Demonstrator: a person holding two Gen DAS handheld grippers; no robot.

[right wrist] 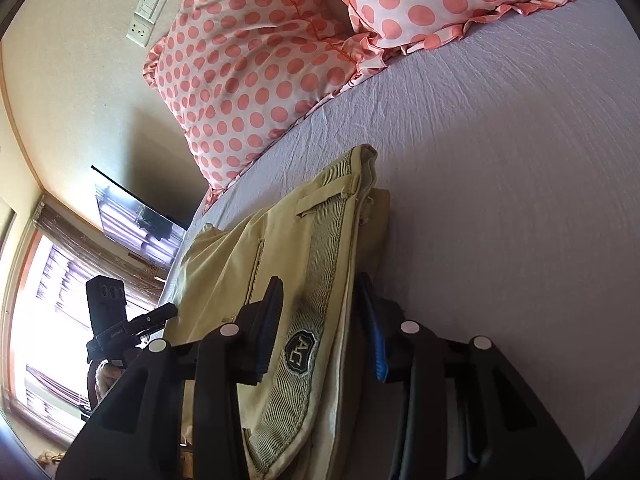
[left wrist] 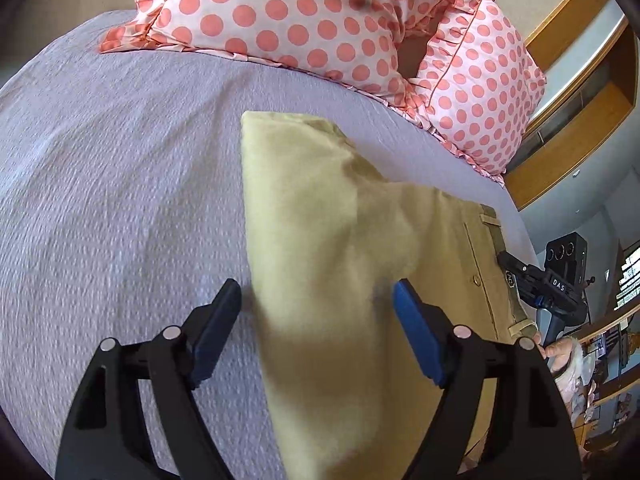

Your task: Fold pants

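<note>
Pale yellow pants [left wrist: 340, 248] lie folded on a lilac bedspread [left wrist: 120, 184]. In the left wrist view my left gripper [left wrist: 318, 296] is open, its blue-padded fingers straddling the pants' folded edge just above the cloth. In the right wrist view my right gripper [right wrist: 320, 292] has its jaws around the ribbed waistband [right wrist: 320, 280] with the AC patch [right wrist: 301, 350], not closed tight. The pants [right wrist: 240, 256] drape leftward from there. The right gripper also shows in the left wrist view [left wrist: 506, 260] at the waistband.
Two pink polka-dot pillows [left wrist: 320, 20] [right wrist: 256, 80] lie at the head of the bed. A wall with outlets [right wrist: 146, 14] and a window [right wrist: 52, 280] are beyond the bed's edge. Wooden shelving [left wrist: 580, 120] stands to the right.
</note>
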